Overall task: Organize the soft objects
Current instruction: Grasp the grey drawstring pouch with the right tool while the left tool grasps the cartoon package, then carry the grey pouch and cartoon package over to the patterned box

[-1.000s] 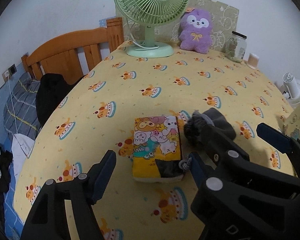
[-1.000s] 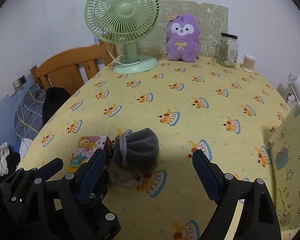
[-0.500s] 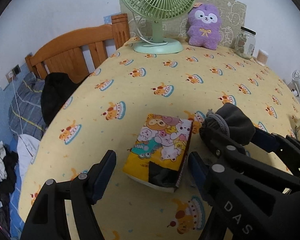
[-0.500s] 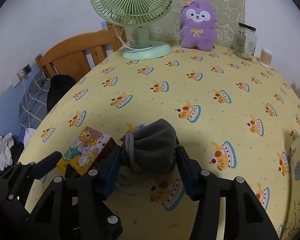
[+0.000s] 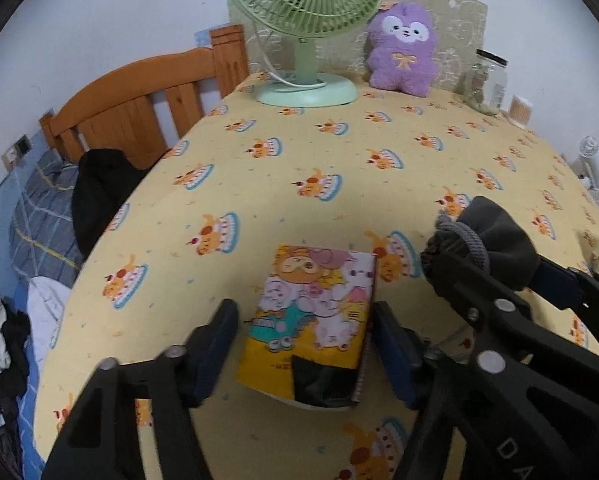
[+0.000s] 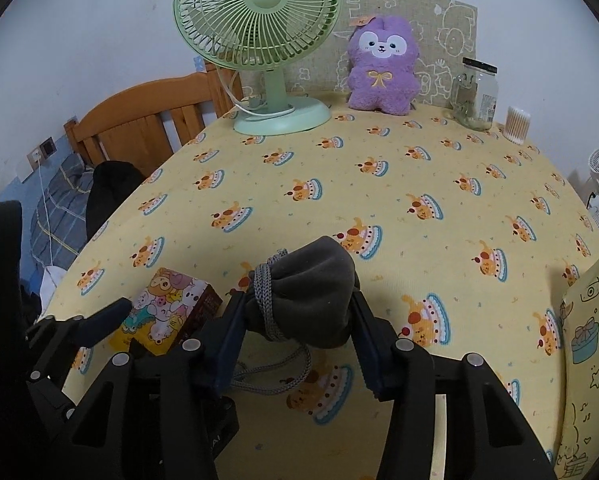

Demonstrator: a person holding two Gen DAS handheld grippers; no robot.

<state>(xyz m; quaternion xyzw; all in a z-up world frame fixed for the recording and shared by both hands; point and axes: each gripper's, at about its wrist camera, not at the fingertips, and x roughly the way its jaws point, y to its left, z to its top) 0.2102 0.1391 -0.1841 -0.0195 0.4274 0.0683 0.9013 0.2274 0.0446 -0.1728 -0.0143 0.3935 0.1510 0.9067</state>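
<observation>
My right gripper is shut on a grey drawstring pouch and holds it lifted off the table, its cord hanging below. The pouch also shows in the left wrist view. A cartoon-printed tissue pack lies on the yellow tablecloth. My left gripper has a finger close on either side of the pack; the right finger looks to touch it, a narrow gap shows at the left. The pack also shows in the right wrist view. A purple plush toy sits at the table's back.
A green desk fan, a glass jar and a cotton swab holder stand along the back edge. A yellow paper bag is at the right. A wooden bed headboard and bedding lie left of the table.
My right gripper closed on the grey pouch and raised it. My left gripper moved forward around the tissue pack and its fingers narrowed toward it.
</observation>
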